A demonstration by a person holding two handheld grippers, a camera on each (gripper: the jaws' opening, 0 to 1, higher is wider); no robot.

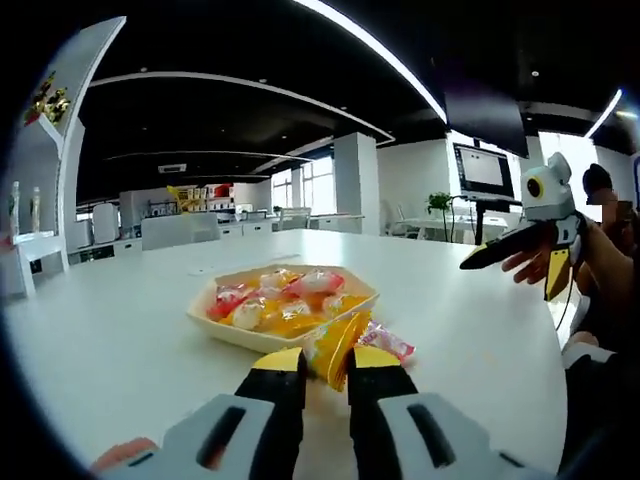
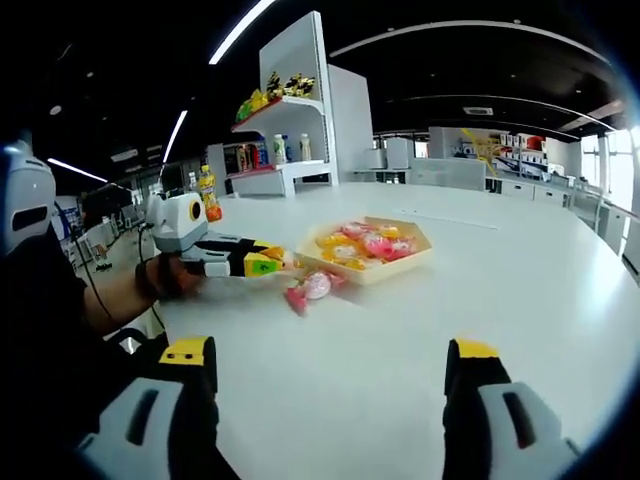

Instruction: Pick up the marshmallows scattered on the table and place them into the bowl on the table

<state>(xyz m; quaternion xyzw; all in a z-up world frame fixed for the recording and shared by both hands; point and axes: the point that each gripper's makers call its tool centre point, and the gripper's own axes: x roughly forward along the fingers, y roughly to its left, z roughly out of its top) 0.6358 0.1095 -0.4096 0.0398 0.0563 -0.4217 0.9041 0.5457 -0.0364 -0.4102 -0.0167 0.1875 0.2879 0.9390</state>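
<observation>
A cream bowl (image 1: 232, 334) stands mid-table with several wrapped marshmallows in it. In the left gripper view my left gripper (image 1: 327, 360) is shut on a yellow-orange wrapped marshmallow (image 1: 336, 346) just in front of the bowl. A pink wrapped marshmallow (image 1: 386, 342) lies on the table to its right. My right gripper (image 1: 510, 278) hangs above the table at the right, held by a hand. In the right gripper view the right gripper (image 2: 330, 356) stands open and wide, with nothing between its jaws. Beyond it lie the pink marshmallow (image 2: 310, 288), the bowl (image 2: 388, 271) and the left gripper (image 2: 272, 263).
The white table (image 2: 480, 290) is large, with bare surface around the bowl. A white shelf unit (image 2: 285, 170) with bottles stands past its far side. A monitor (image 1: 483, 170) is behind the right gripper. A person's dark sleeve (image 2: 50, 320) fills the left of the right gripper view.
</observation>
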